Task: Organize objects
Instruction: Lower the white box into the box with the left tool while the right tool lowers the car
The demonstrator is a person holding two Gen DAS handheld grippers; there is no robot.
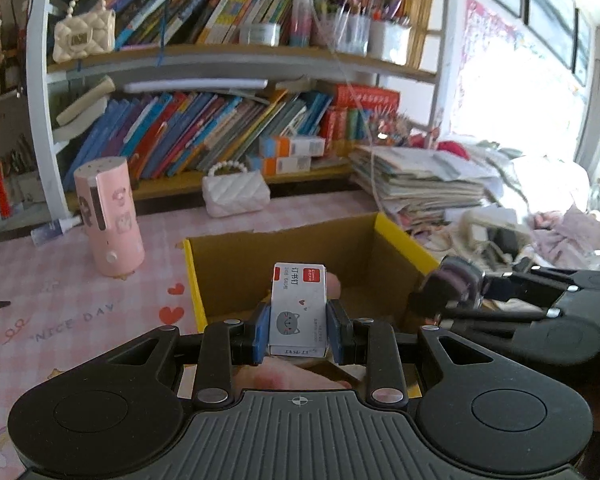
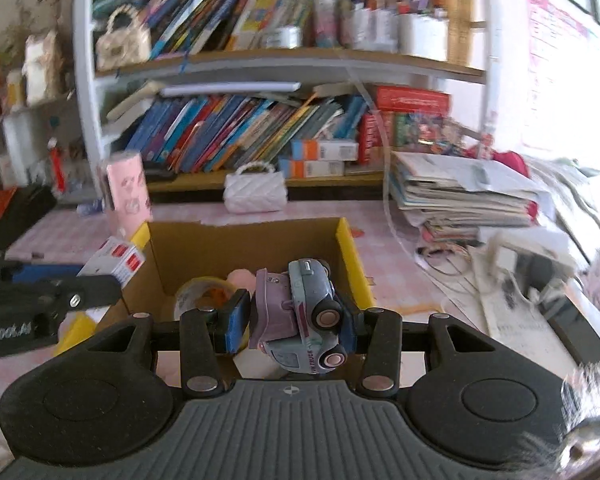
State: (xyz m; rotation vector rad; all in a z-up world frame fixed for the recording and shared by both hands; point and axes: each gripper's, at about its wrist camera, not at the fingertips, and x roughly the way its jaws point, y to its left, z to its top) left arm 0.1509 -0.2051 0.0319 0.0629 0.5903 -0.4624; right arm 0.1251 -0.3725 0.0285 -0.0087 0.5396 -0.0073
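My left gripper (image 1: 299,330) is shut on a small white staple box (image 1: 298,310) with a grey cat face and a red label, held over the near edge of an open cardboard box (image 1: 404,240) with yellow rims. My right gripper (image 2: 294,320) is shut on a toy truck (image 2: 300,320), pale blue and lilac, tipped on its side above the same cardboard box (image 2: 348,248). Inside lie a roll of tape (image 2: 198,294) and something pink (image 2: 240,278). The right gripper with the truck (image 1: 452,284) shows at the right of the left wrist view; the staple box (image 2: 118,262) shows at the left of the right wrist view.
A pink cylinder (image 1: 110,218) stands left of the box on the pink checked tablecloth (image 1: 60,320). A white quilted purse (image 1: 236,192) sits behind it below the bookshelf (image 1: 220,60). A paper stack (image 1: 424,184) and loose clutter (image 2: 520,280) fill the right side.
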